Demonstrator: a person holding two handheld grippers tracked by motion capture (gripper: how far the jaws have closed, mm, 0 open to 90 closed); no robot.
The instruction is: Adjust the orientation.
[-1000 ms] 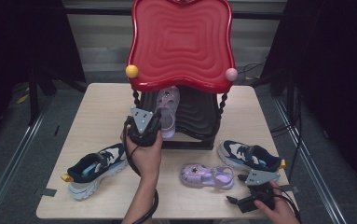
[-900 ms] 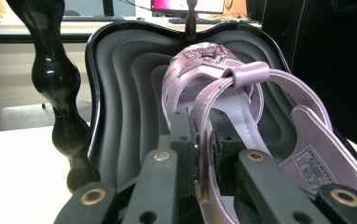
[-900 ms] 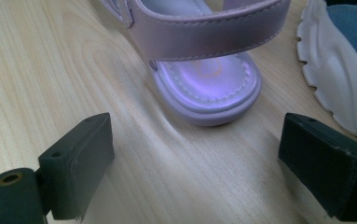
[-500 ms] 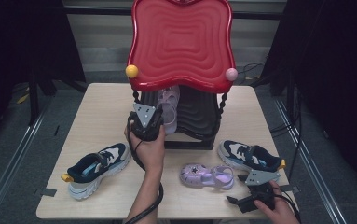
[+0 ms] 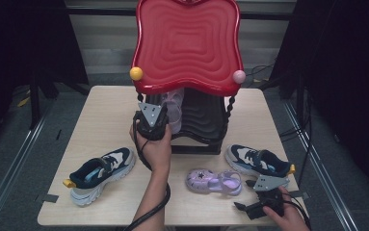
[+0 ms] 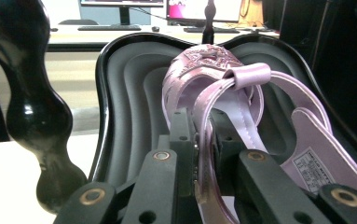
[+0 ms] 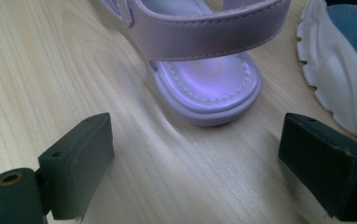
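- At the left of the worktop (image 5: 100, 115) lies a dark blue sneaker (image 5: 99, 172) on its sole, well apart from the work in hand; it needs no attention for this step.
- The left tool (image 5: 159, 126) is pressed together on the edge of a pale pink sandal (image 6: 223, 107), pinching its side strap; in the left gripper view the sandal stands tilted up over the black shelf (image 6: 134, 93) under the red rack top (image 5: 188, 43).
- The step in hand looks like setting this sandal on that lower shelf. To do it well, I would carry the toe deep into the ribbed hollow, lower the sole until it lies flat, and only then let go, so it does not slide forward off the lip.
- Keep clear of the black turned post (image 6: 31, 112) beside the shelf; a knock there could shake the rack.
- A thin strap can twist in the pinch, so a slow, level move seems wise.
- On the worktop in front of the rack lies the matching purple sandal (image 5: 215, 181), just beside a second sneaker (image 5: 258, 161).
- The right tool (image 7: 195, 168) rests with jaws spread wide, the sandal's heel just ahead of them and untouched.
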